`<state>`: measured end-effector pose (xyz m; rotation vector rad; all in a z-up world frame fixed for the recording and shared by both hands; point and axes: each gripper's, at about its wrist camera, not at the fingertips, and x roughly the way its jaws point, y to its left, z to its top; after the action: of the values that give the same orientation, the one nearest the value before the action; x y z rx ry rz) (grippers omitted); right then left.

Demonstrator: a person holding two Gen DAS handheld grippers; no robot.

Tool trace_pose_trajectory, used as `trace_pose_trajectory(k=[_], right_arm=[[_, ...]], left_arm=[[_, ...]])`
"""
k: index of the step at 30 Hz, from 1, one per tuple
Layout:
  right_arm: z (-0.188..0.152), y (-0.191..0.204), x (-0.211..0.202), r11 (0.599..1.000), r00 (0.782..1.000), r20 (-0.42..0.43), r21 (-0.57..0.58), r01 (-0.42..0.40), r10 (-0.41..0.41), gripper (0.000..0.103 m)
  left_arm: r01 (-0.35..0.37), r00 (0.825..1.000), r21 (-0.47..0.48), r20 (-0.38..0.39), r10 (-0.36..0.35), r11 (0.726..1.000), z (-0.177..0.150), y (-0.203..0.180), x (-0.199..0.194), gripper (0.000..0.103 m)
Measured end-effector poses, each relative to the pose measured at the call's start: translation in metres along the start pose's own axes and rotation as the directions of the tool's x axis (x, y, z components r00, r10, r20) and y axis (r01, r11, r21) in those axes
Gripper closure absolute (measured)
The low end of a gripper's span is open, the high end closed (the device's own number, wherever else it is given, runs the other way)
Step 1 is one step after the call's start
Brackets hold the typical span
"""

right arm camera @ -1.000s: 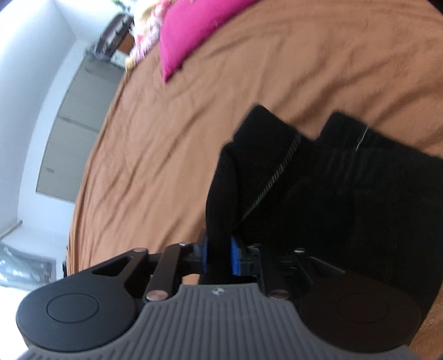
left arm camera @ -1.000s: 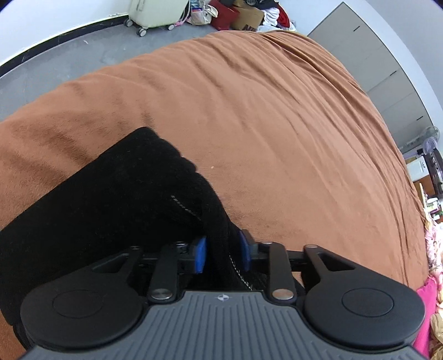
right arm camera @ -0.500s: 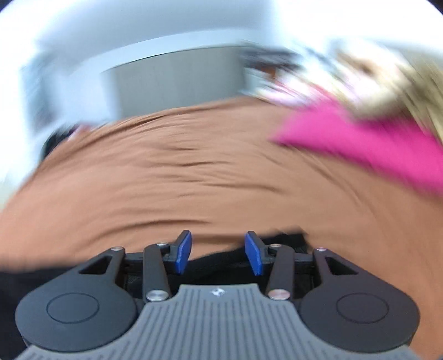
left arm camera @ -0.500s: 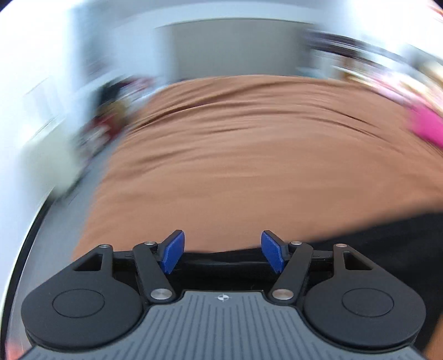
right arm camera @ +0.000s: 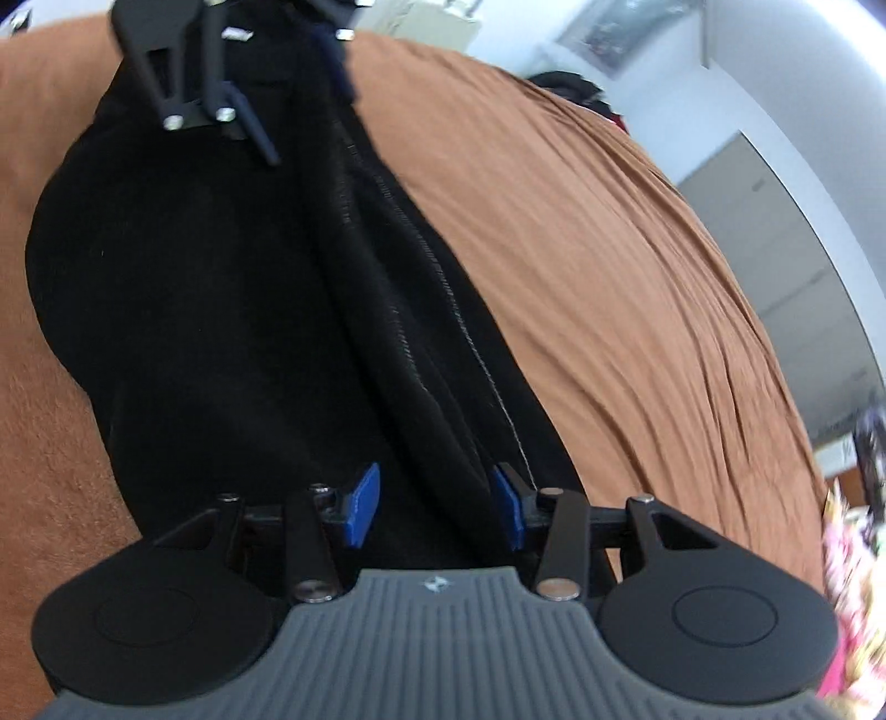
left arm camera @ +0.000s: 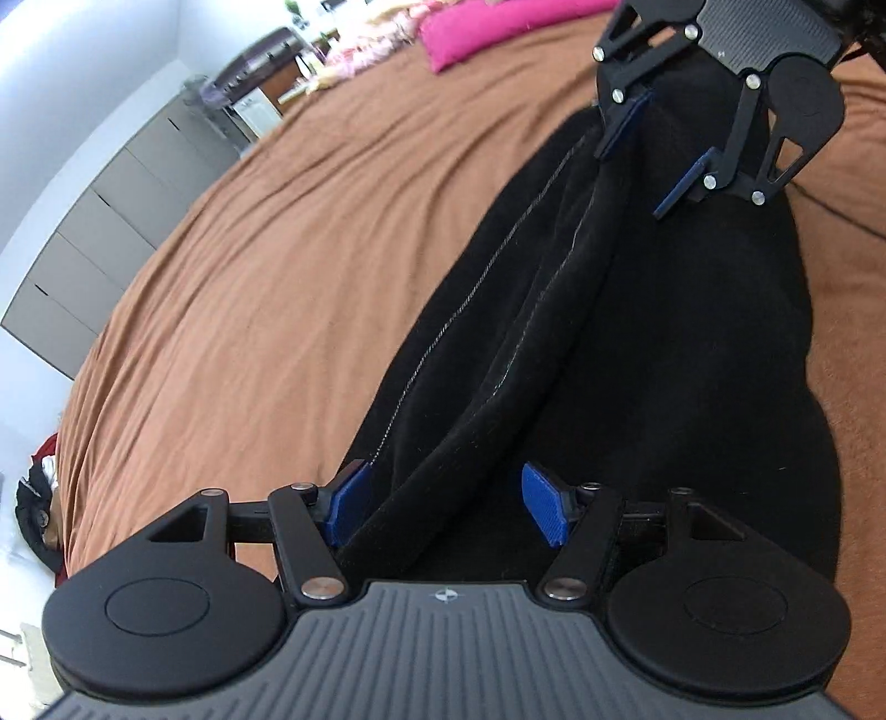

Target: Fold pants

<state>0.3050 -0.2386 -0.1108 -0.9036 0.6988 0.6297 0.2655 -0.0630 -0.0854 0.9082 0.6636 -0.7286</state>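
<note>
The black pants [left arm camera: 637,343] lie folded in a long strip on the brown bedspread [left arm camera: 288,232]. They also show in the right wrist view [right arm camera: 232,310]. My left gripper [left arm camera: 446,507] is open at one end of the strip, its blue pads either side of the folded edge. My right gripper [right arm camera: 434,507] is open at the opposite end, over the same edge. Each gripper shows in the other's view: the right one [left arm camera: 650,158] at the far end, and the left one [right arm camera: 260,111] partly cut off at the top.
A pink pillow [left arm camera: 487,27] lies at the head of the bed. Grey cabinets [left arm camera: 111,199] line the wall beyond the bed. Dark clothes [left arm camera: 39,498] lie on the floor at the left. The bedspread stretches wide beside the pants.
Both grippers were shut on the pants a second ago. They have let go and swung round, and now face each other along the folded strip with jaws open.
</note>
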Motion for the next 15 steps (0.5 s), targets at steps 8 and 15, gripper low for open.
trace_pose_trajectory(k=[8, 15], right_arm=[[-0.012, 0.01, 0.018, 0.995, 0.995, -0.064, -0.071, 0.065, -0.07, 0.103], [-0.012, -0.031, -0.009, 0.988, 0.99, 0.032, 0.076, 0.132, -0.135, 0.103]], left_arm=[[0.064, 0.991, 0.018, -0.12, -0.061, 0.998, -0.012, 0.007, 0.021, 0.097], [0.061, 0.998, -0.169, -0.014, -0.064, 0.984, -0.003, 0.05, 0.009, 0.099]])
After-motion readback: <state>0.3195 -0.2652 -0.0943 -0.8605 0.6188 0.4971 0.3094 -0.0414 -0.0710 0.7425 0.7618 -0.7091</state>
